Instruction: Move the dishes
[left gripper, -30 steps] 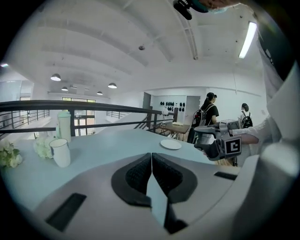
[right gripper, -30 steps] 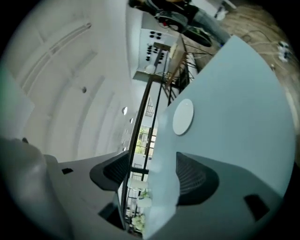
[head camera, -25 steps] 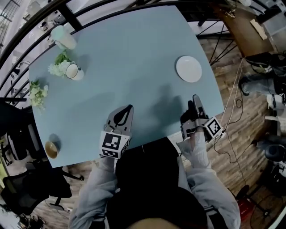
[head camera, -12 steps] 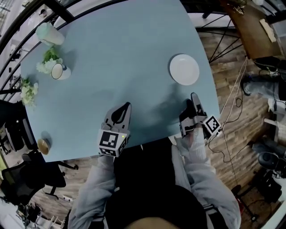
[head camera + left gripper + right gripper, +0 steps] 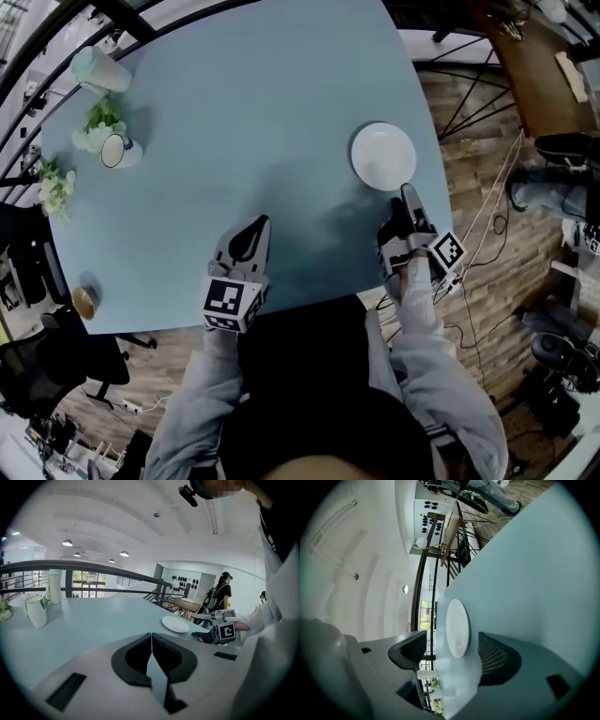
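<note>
Jaws of the right gripper (image 5: 407, 195) stand spread just beside a white plate (image 5: 382, 156); left gripper (image 5: 260, 225) jaws are pressed together, empty, above the blue table (image 5: 244, 84).

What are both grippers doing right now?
Left gripper: jaws shut, holding nothing.
Right gripper: jaws open, empty; white plate lies just ahead.
</note>
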A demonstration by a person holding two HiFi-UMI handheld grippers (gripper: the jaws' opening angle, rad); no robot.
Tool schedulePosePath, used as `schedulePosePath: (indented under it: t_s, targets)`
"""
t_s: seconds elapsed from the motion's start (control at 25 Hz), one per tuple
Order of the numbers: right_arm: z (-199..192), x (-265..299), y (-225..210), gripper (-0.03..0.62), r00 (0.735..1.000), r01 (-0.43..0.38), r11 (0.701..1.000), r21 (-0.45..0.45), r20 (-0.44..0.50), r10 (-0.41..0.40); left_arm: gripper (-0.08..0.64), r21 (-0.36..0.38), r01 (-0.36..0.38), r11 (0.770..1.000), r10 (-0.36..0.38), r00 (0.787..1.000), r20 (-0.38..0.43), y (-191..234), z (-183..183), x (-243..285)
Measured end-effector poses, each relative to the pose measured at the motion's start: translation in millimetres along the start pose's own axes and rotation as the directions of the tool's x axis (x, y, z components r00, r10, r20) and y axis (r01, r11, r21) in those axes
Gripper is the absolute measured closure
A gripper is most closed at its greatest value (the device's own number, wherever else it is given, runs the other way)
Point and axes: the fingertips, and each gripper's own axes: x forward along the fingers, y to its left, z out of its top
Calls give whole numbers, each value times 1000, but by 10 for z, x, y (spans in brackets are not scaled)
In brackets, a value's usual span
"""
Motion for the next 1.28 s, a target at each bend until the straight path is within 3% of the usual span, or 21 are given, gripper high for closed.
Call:
schedulePosePath:
  t_s: [0.32, 0.48, 0.56, 0.64, 0.68, 1.04, 1.28]
  targets:
    - [69, 261, 67, 244, 998, 19, 1000, 12, -60, -18, 543, -60, -81, 995, 83, 996, 27, 101, 74, 20]
    - [82, 354, 52, 295, 995, 45, 999, -12, -83, -46, 543, -74, -104, 992, 107, 994, 33, 140, 75, 22]
    - [79, 367, -38, 362, 992, 93, 995, -19, -86, -95, 543, -73, -114, 991, 116, 993, 25, 145, 47, 16]
    - [75, 361, -167, 523, 984, 158, 987, -7, -87, -158, 543, -72, -121, 990, 123, 992, 20, 153, 30, 15]
    - [73, 362, -198, 565, 981, 172, 985, 4, -86, -171, 543, -72, -125, 990, 126, 992, 20, 159, 29, 16]
    - [81, 361, -152, 571, 992, 106, 994, 19, -71, -104, 543, -69, -141, 988, 143, 989, 26, 126, 11, 6]
    - [82, 329, -23, 577, 999, 13, 1000, -2, -52, -13, 543, -67, -147, 987, 150, 988, 38, 105, 13, -62]
